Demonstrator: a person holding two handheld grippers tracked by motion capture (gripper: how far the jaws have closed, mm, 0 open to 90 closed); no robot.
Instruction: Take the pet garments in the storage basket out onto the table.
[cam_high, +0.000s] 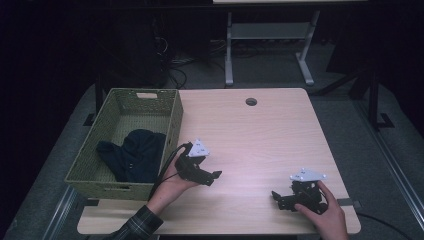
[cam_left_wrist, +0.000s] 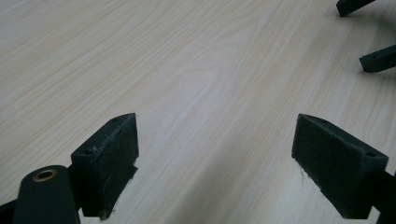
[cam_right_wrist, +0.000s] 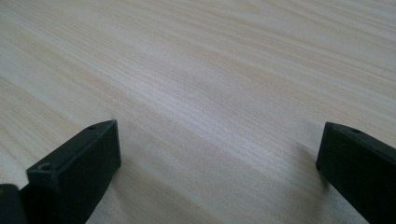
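Two claws: both are held low over the table (cam_high: 260, 130) with jaws apart and nothing between them, which reads as a pause between grabs.
High view, left claw (cam_high: 216, 176): it sits just right of the green basket (cam_high: 172, 117), jaws pointing away from it toward the right claw; the hand (cam_high: 172, 186) grips it from behind, cable looping back over the wrist.
High view, right claw (cam_high: 276, 199): near the table's front right corner, well apart from the basket, jaws pointing left toward the other claw.
High view, dark cloth (cam_high: 135, 154): it lies bunched on the basket floor, behind the left claw and untouched; I judge it already dropped in, since the walls keep it gathered.
Left claw view: its own jaws stand wide over bare wood, and ahead to the upper right are the two tips of the right claw (cam_left_wrist: 369, 35), also spread.
Right claw view: the jaws stand far apart close above plain wood grain.
Likely reason: open, low and facing inward, both stand ready for whatever comes next.
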